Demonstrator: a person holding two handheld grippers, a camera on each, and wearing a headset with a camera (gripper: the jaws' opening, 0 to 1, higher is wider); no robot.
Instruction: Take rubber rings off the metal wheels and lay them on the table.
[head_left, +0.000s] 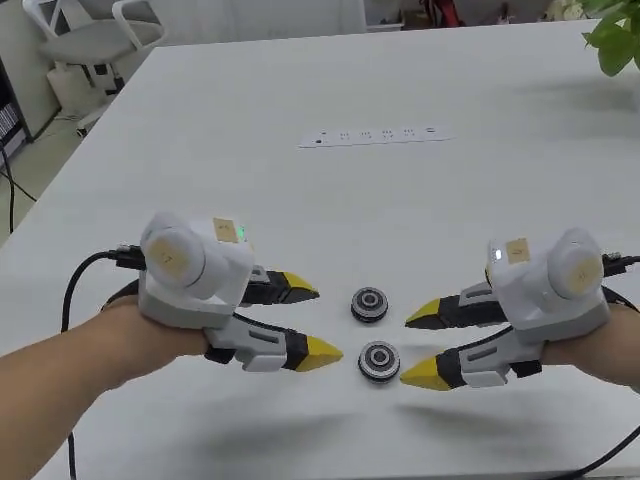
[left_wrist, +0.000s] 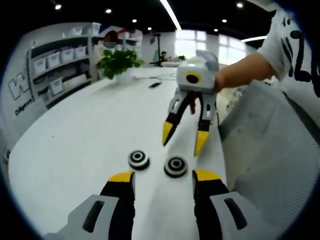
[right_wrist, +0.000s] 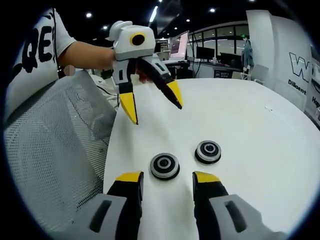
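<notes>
Near wheel (head_left: 379, 360) btwn left gripper (head_left: 326, 322) & right gripper (head_left: 406, 350) tips; both jaws released

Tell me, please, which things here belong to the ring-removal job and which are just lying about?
For the job: near wheel and far wheel, both with dark rings on; left gripper and right gripper, both open; table.

Just lying about: white marked strip; plant; white chairs.
</notes>
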